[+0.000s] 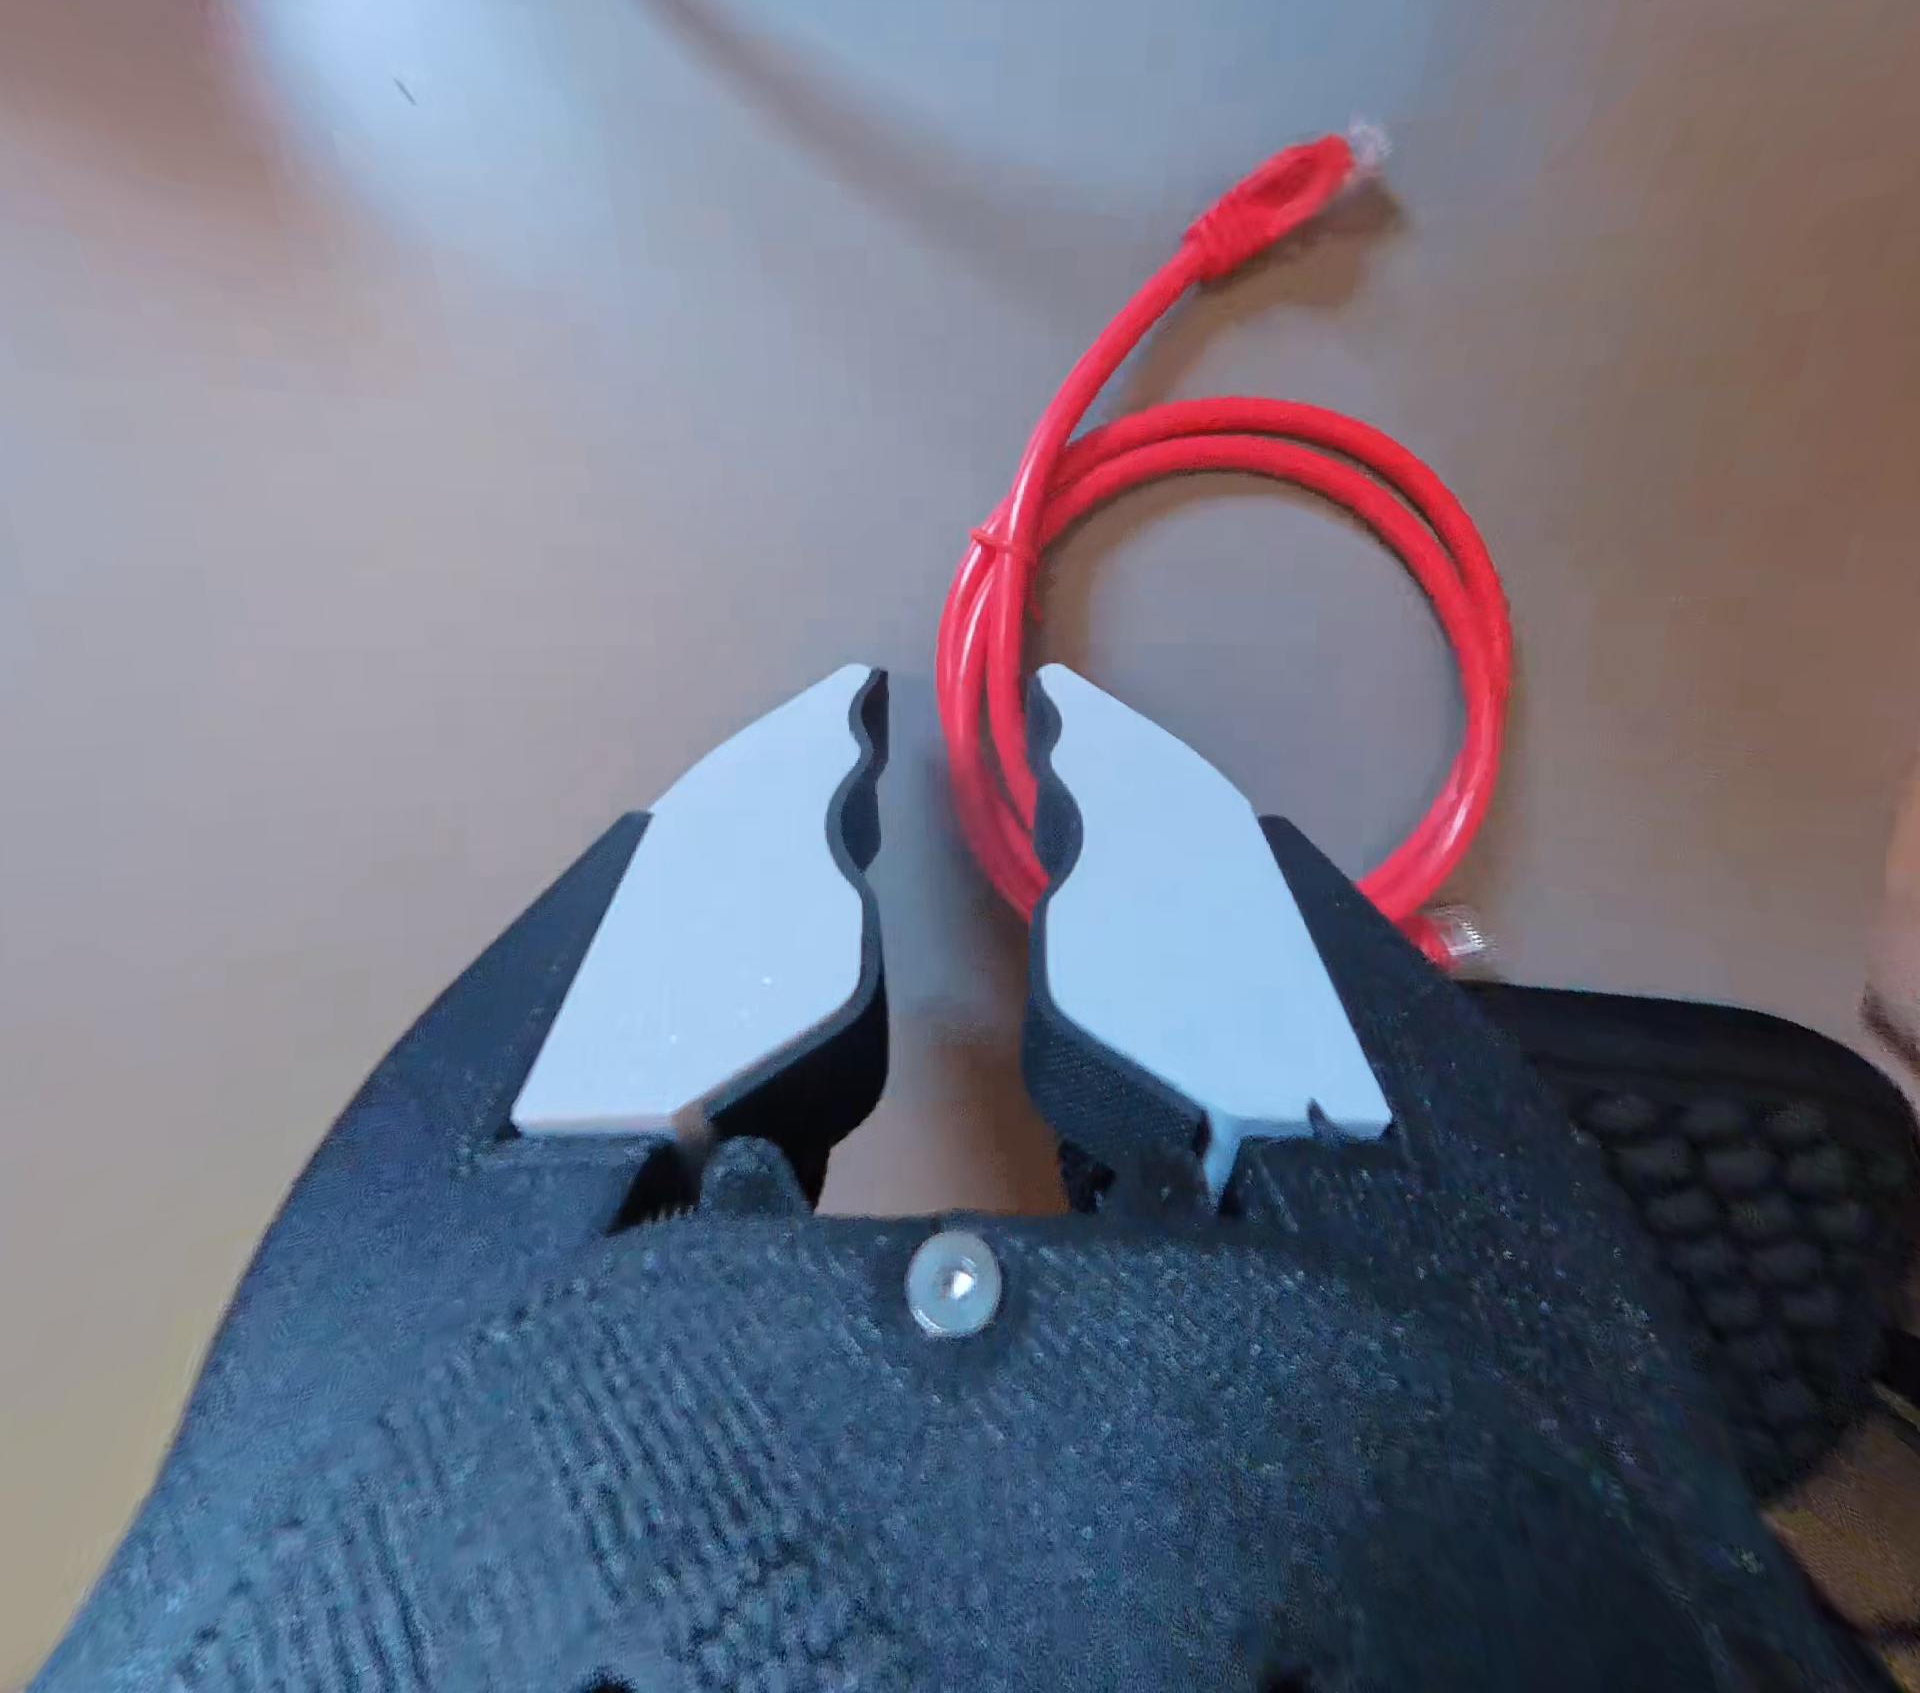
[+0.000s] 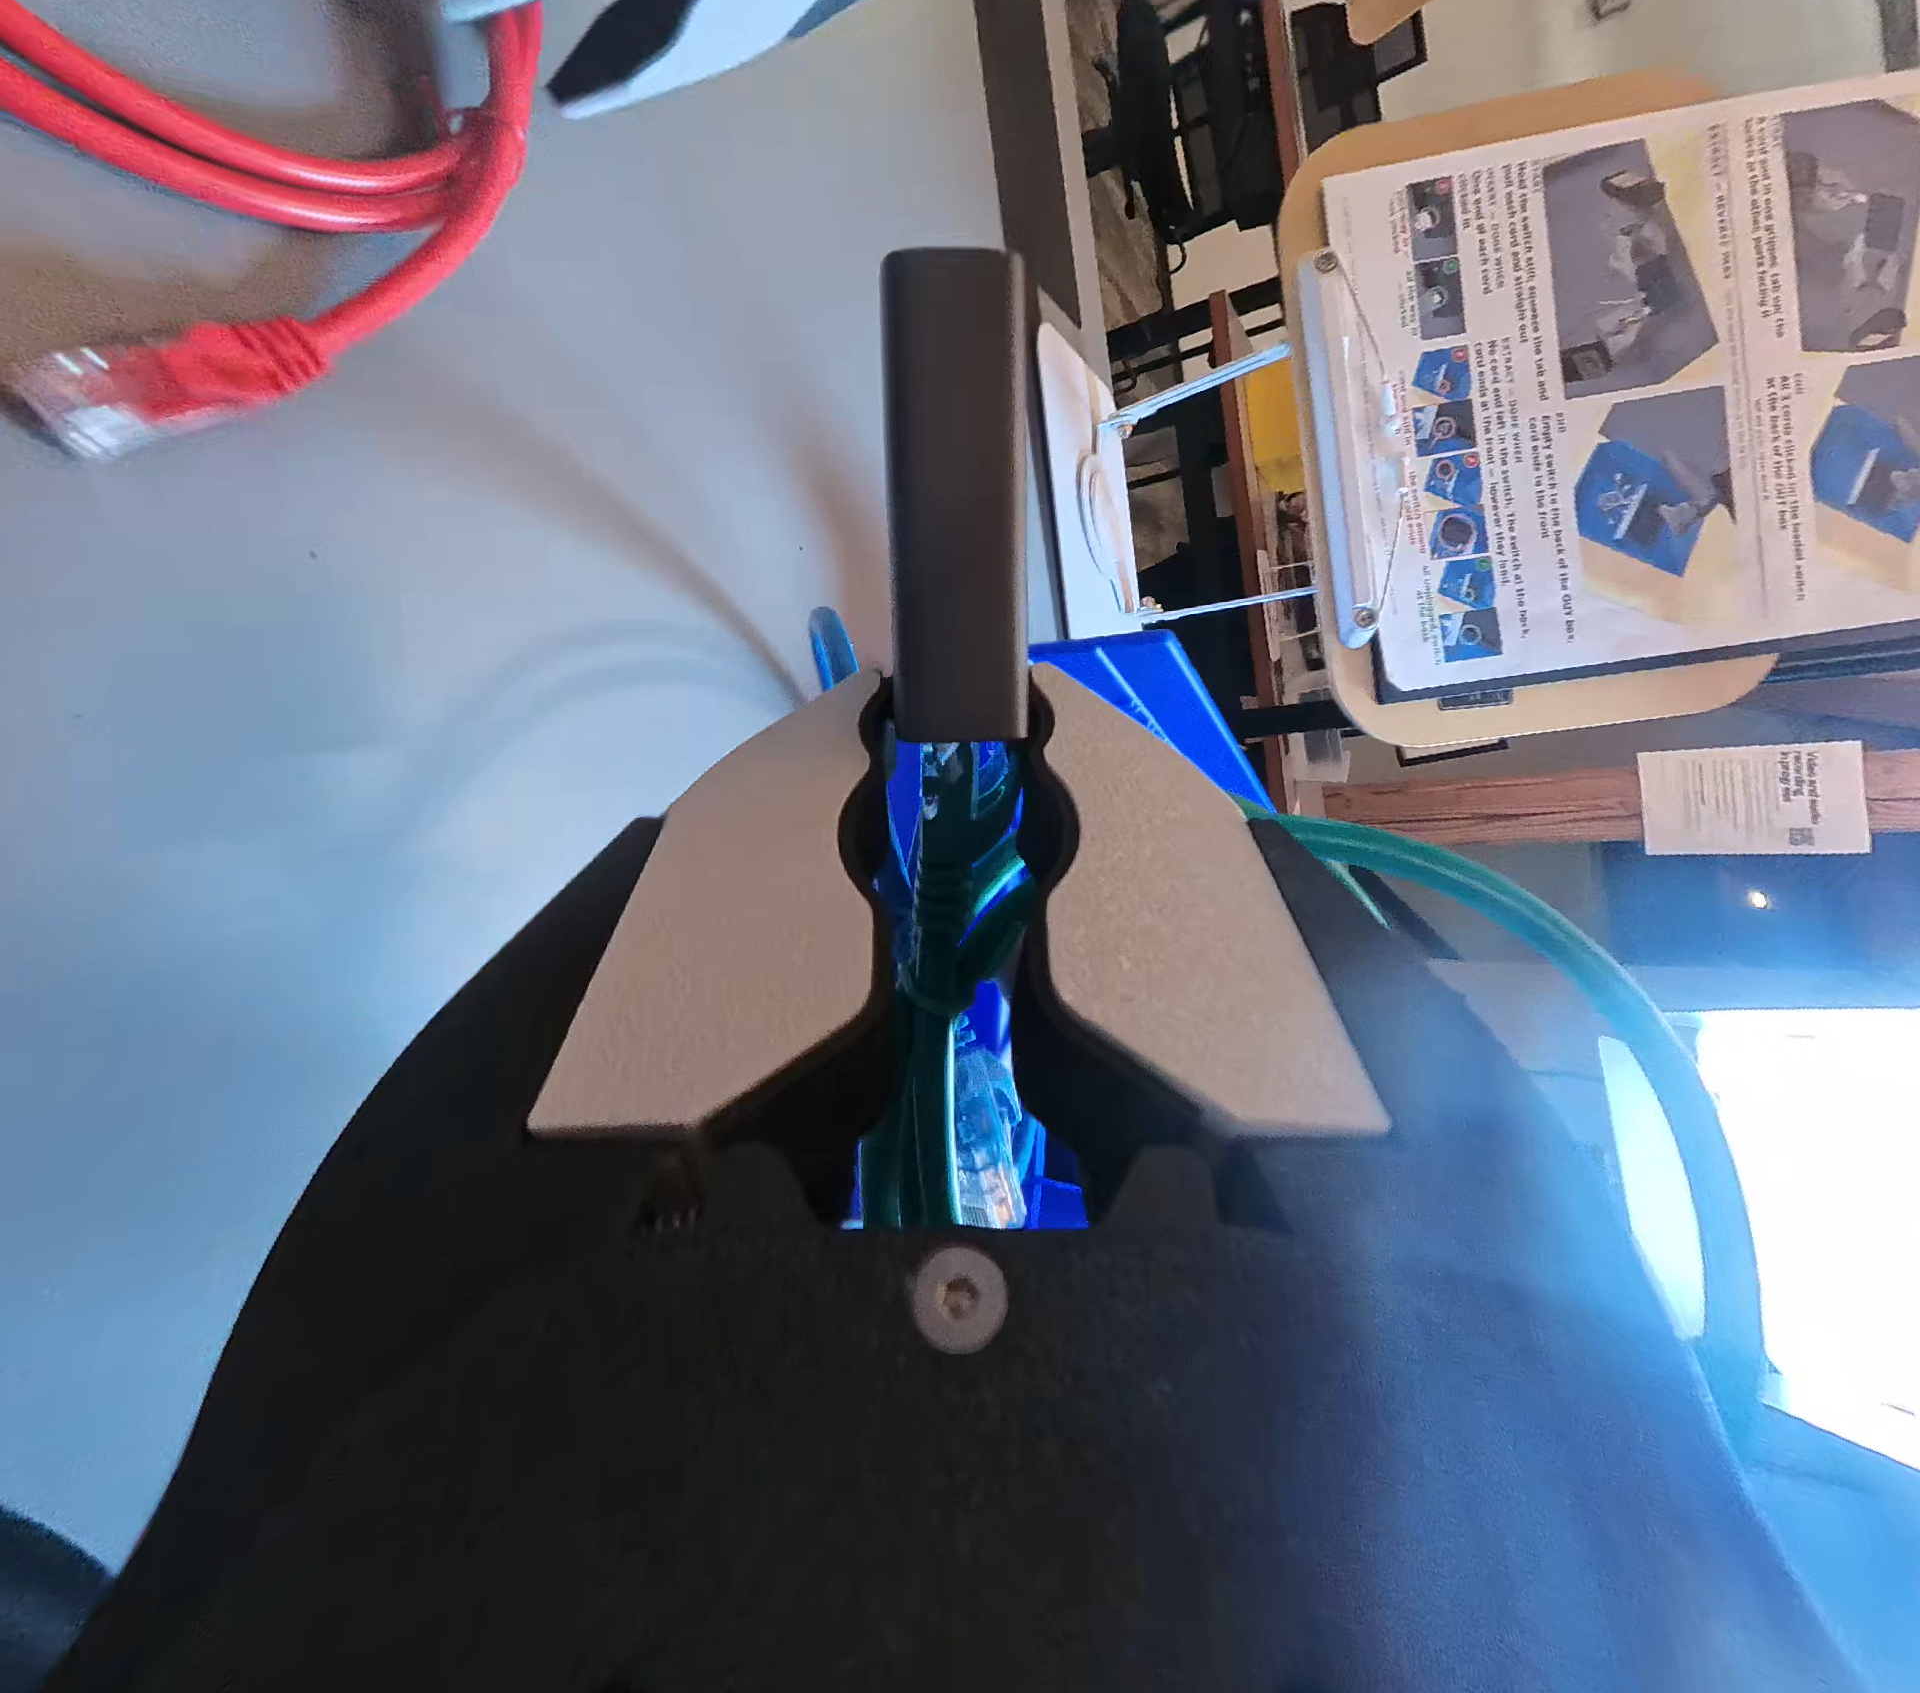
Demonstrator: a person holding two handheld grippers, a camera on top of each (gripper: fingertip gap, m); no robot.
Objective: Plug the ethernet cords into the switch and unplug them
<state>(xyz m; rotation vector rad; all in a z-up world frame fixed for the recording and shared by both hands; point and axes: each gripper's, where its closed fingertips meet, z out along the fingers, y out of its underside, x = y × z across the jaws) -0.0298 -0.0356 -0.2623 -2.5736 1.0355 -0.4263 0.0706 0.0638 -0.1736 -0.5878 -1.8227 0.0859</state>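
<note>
In the left wrist view a coiled red ethernet cord lies on the table, one plug pointing away and the other beside my right finger. My left gripper is open; the coil's left side lies in the gap against the right finger. In the right wrist view my right gripper is shut on a black switch that sticks out past the fingertips. A green cord is plugged into the switch between the fingers. The left gripper hangs open over the red cord.
A blue bin and a blue cord sit behind the switch. A clipboard with a picture sheet stands past the table edge. A black mesh surface shows at the lower right of the left wrist view.
</note>
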